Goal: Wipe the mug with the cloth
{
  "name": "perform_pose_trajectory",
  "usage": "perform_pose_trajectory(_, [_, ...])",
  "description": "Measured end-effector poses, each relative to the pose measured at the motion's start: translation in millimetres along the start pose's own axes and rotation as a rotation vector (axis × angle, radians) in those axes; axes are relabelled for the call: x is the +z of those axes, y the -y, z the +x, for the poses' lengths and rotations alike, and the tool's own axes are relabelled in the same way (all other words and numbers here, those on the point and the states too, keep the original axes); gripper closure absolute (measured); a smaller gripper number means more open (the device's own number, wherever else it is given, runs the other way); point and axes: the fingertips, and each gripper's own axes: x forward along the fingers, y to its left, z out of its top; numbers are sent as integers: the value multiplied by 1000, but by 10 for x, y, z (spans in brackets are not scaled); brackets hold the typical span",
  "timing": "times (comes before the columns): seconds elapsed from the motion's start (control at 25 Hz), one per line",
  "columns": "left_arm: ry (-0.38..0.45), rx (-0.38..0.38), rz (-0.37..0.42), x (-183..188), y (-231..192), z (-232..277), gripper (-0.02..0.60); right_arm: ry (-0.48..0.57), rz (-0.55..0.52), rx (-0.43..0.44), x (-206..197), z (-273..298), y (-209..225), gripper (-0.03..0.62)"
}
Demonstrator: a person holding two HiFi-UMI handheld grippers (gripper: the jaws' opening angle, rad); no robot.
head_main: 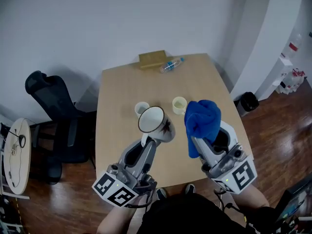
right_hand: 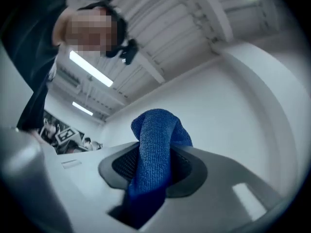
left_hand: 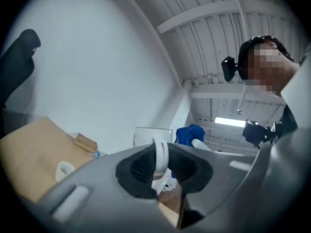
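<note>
A white mug (head_main: 155, 124) with a dark print hangs tilted over the table's front half, its mouth facing up and left. My left gripper (head_main: 147, 141) is shut on the mug's handle (left_hand: 160, 154), which stands pinched between the jaws in the left gripper view. To the right, my right gripper (head_main: 197, 141) is shut on a blue cloth (head_main: 201, 119) that bunches up above the jaws. In the right gripper view the cloth (right_hand: 154, 154) rises between the pads. Mug and cloth are a small gap apart.
On the wooden table (head_main: 122, 89) stand a small white cup (head_main: 141, 108) and a pale yellow cup (head_main: 179, 104). A cardboard box (head_main: 152, 59) and a plastic bottle (head_main: 171, 65) lie at the far edge. A black office chair (head_main: 53, 116) stands left of the table.
</note>
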Motion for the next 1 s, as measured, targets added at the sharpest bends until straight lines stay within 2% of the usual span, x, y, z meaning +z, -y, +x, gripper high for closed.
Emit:
perform_pose_trajectory(0.16, [13, 32, -39, -59, 38, 85, 520, -76, -314, 77, -320, 116, -708, 459])
perform_pose_trajectory(0.24, [9, 28, -41, -100, 98, 99, 520, -92, -380, 93, -413, 120, -806, 460])
perform_pose_trajectory(0.44, [-3, 14, -13, -116, 165, 54, 520, -92, -376, 107, -388, 62, -735, 459])
perform_pose_trajectory(0.56, [-3, -9, -11, -87, 226, 42, 520, -87, -288, 76, -301, 35, -522, 459])
perform_pose_trajectory(0.64, [-4, -41, -1, -43, 288, 32, 520, -71, -178, 44, -222, 30, -329, 459])
perform_pose_trajectory(0.72, [-7, -106, 6, 8, 413, 13, 520, -37, -34, 31, -133, 37, -83, 459])
perform_pose_trajectory(0.8, [-19, -214, 6, 60, 627, -19, 520, 2, 189, 81, -89, 53, 157, 459])
perform_pose_trajectory(0.88, [-42, -354, 4, 97, 900, -65, 520, 20, 514, 186, -144, 34, 304, 459])
perform_pose_trajectory(1.0, [-84, -551, 20, 89, 1264, -177, 520, 67, 1074, 484, -213, -4, 188, 459])
